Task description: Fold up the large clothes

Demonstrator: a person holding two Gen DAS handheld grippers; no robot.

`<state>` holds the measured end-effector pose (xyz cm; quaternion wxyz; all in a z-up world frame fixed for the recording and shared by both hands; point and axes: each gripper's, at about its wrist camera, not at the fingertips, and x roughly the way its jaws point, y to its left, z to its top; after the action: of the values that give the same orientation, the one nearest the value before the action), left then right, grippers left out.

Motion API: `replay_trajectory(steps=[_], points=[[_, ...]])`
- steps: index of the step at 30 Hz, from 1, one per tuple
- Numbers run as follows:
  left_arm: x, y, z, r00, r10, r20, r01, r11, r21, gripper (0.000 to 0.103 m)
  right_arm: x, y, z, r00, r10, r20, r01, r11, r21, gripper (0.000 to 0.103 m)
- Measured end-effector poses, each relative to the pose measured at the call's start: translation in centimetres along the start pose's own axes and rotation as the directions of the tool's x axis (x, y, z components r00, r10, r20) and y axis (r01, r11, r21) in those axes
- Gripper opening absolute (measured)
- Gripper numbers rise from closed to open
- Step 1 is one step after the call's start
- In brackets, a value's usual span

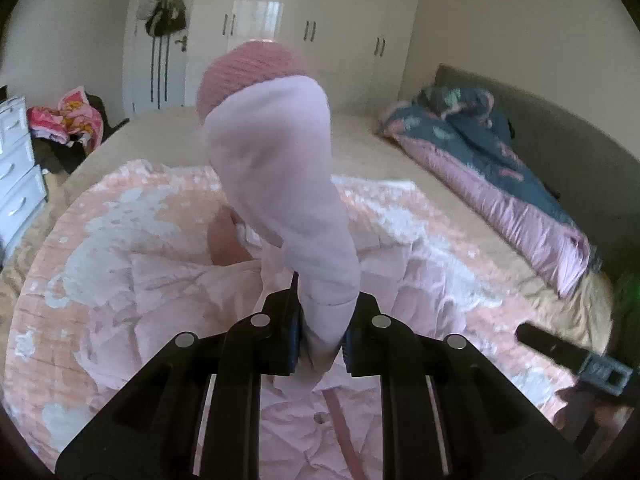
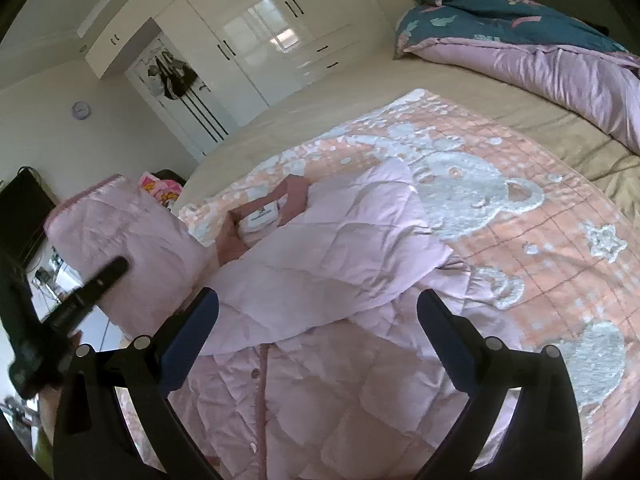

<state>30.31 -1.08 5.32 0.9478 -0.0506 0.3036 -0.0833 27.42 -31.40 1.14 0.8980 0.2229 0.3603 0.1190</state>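
Pale pink quilted jacket (image 2: pixel 328 264), darker pink ribbed cuff (image 1: pixel 256 68); peach blanket with white bears (image 2: pixel 480 188); teal floral duvet (image 2: pixel 500 12), lilac underside.

A home bedroom. A wide bed (image 2: pixel 320 116) with a beige sheet fills the middle, a peach bear-patterned blanket (image 2: pixel 500 216) spread over it. At two o'clock a rumpled teal-and-lilac duvet (image 1: pixel 500 160) lies along the grey padded headboard (image 1: pixel 560 128). At twelve o'clock stands a glossy white built-in wardrobe (image 1: pixel 320 12); at eleven, a door (image 1: pixel 156 52) hung with bags; at nine, white plastic drawers (image 1: pixel 16 176).
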Motion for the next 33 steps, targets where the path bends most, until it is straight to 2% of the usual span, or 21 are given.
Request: replay_trajectory(steps=[11, 17, 21, 24, 26, 28, 30, 33], points=[[5.5, -3.6, -5.0, 0.988, 0.062, -0.140, -0.040, 0.987, 0.158, 0.010, -0.3, -4.1, 0.1, 0.999, -0.044, 0.006, 0.044, 0.995, 0.087, 0.099], [6.9, -5.2, -7.0, 0.980, 0.077, -0.184, -0.035, 0.974, 0.223, 0.016, -0.4, -5.3, 0.0, 0.998, -0.058, 0.006, 0.057, 0.992, 0.114, 0.099], [7.6, -6.3, -8.4, 0.973, 0.084, -0.217, -0.021, 0.960, 0.280, 0.026, -0.4, -5.5, 0.0, 0.998, -0.061, 0.003, 0.060, 0.991, 0.119, 0.099], [7.9, -6.4, -9.1, 0.961, 0.062, -0.270, 0.016, 0.961, 0.276, 0.056, -0.3, -5.6, 0.0, 0.998, -0.061, 0.000, 0.060, 0.991, 0.120, 0.099], [8.0, -6.5, -9.5, 0.956, 0.061, -0.287, 0.021, 0.961, 0.275, 0.060, -0.2, -5.8, -0.1, 0.998, -0.065, -0.002, 0.065, 0.990, 0.125, 0.099], [7.8, -6.7, -10.1, 0.951, 0.057, -0.305, 0.037, 0.955, 0.295, 0.073, -0.1, -6.0, -0.1, 0.998, -0.059, -0.008, 0.060, 0.989, 0.132, 0.099], [7.3, -6.6, -10.6, 0.944, 0.040, -0.327, 0.063, 0.953, 0.296, 0.075, 0.1, -5.9, -0.2, 0.998, -0.057, -0.015, 0.059, 0.990, 0.131, 0.099], [6.3, -6.1, -10.7, 0.938, 0.012, -0.347, 0.092, 0.956, 0.279, 0.084, 0.7, -5.3, -0.5, 0.998, -0.050, -0.032, 0.053, 0.991, 0.124, 0.099]])
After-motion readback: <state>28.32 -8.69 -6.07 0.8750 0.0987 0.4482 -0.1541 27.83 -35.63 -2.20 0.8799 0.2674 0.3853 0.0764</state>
